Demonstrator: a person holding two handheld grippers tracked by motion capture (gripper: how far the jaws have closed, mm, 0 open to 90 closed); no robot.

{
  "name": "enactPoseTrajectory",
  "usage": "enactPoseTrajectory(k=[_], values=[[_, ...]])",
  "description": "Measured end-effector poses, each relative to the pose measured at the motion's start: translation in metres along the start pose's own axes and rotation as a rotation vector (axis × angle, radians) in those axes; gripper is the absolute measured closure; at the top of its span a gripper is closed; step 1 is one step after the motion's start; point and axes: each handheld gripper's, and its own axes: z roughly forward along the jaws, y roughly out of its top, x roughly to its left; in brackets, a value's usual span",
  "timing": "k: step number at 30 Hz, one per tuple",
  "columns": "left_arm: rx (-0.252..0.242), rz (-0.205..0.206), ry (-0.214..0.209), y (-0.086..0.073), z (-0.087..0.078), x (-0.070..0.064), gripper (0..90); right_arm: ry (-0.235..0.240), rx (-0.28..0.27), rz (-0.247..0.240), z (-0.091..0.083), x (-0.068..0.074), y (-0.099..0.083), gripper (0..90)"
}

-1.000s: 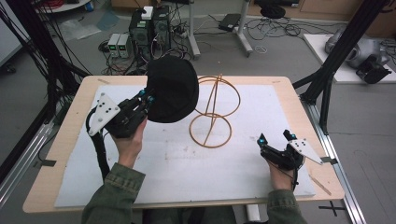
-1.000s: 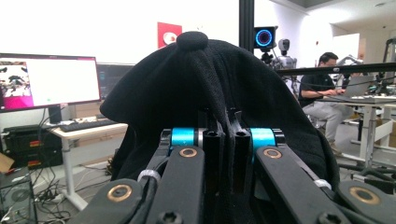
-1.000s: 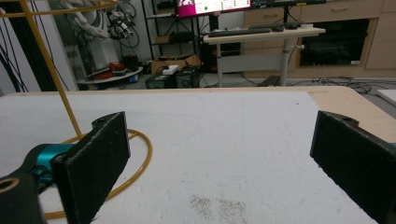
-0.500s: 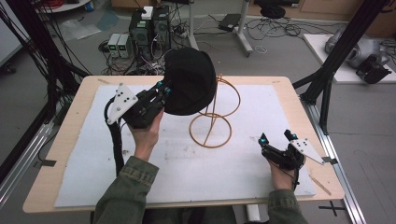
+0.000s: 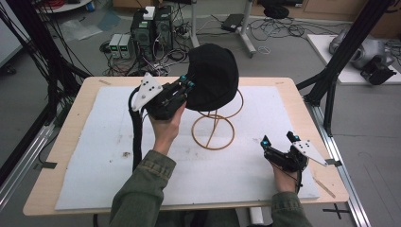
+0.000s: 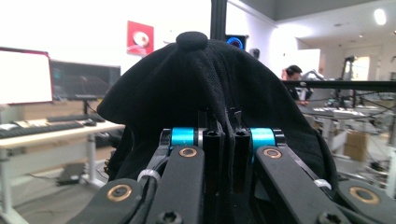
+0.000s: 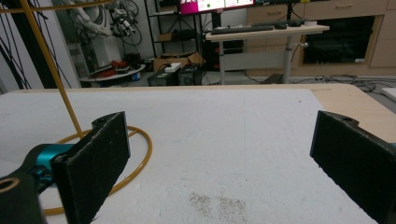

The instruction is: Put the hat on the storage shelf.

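A black cap (image 5: 213, 75) hangs in the air over the top ring of a gold wire stand (image 5: 213, 132) at the middle of the table. My left gripper (image 5: 187, 86) is shut on the cap's left edge; in the left gripper view the black cap (image 6: 205, 88) bulges above my left gripper (image 6: 223, 140), whose jaws pinch the fabric between them. My right gripper (image 5: 279, 140) rests low at the table's right front, open and empty. In the right gripper view its pads (image 7: 95, 163) stand wide apart, with the gold stand's base ring (image 7: 135, 161) at the left.
A white foam mat (image 5: 94, 161) covers most of the wooden table (image 5: 80, 94). Black frame posts (image 5: 331, 80) rise at the right edge and cables and computers lie on the floor behind the table.
My left gripper has carried the cap to the right, from left of the stand to over its top. The right gripper has stayed in place, open.
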Motion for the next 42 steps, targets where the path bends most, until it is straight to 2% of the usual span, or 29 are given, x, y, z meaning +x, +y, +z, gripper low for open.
enactPoseTrajectory(k=[5, 10, 11, 13, 15, 16, 17, 19, 23, 30, 36, 42], values=[[0.029, 0.003, -0.009, -0.002, 0.009, -0.001, 87.6, 0.0, -0.006, 0.007, 0.0, 0.0, 0.001, 3.9], [0.076, 0.012, -0.04, -0.004, 0.018, -0.004, 87.6, -0.006, -0.009, 0.008, 0.0, -0.002, 0.001, 3.9], [0.107, 0.014, -0.055, -0.003, 0.022, -0.005, 87.5, -0.006, -0.007, 0.017, 0.0, -0.001, 0.001, 3.9], [0.124, 0.016, -0.06, -0.003, 0.024, -0.005, 87.5, -0.005, -0.007, 0.018, 0.0, -0.001, 0.001, 3.9], [0.195, 0.017, -0.075, -0.001, 0.031, -0.006, 87.5, -0.005, -0.007, 0.017, 0.0, -0.001, 0.001, 3.9], [0.195, 0.017, -0.075, -0.001, 0.031, -0.006, 87.6, -0.005, -0.006, 0.016, 0.0, -0.001, 0.001, 3.9], [0.236, 0.018, -0.09, 0.0, 0.036, -0.007, 87.6, -0.002, -0.005, 0.02, 0.0, 0.0, 0.0, 3.9], [0.262, 0.029, -0.087, 0.001, 0.039, -0.008, 87.6, -0.002, -0.005, 0.012, 0.0, 0.0, 0.001, 3.9], [0.269, 0.022, -0.075, 0.001, 0.038, -0.006, 87.6, -0.003, -0.008, 0.02, 0.0, 0.0, 0.001, 3.8], [0.289, 0.022, -0.082, -0.004, 0.035, -0.006, 87.4, -0.004, -0.011, 0.021, 0.0, 0.0, 0.001, 3.9], [0.295, 0.012, -0.059, -0.009, 0.032, -0.006, 86.3, -0.005, -0.011, 0.025, 0.0, 0.0, 0.001, 3.9], [0.3, 0.017, -0.034, -0.01, 0.033, -0.006, 79.7, -0.003, -0.017, 0.025, 0.001, 0.001, 0.002, 3.9]])
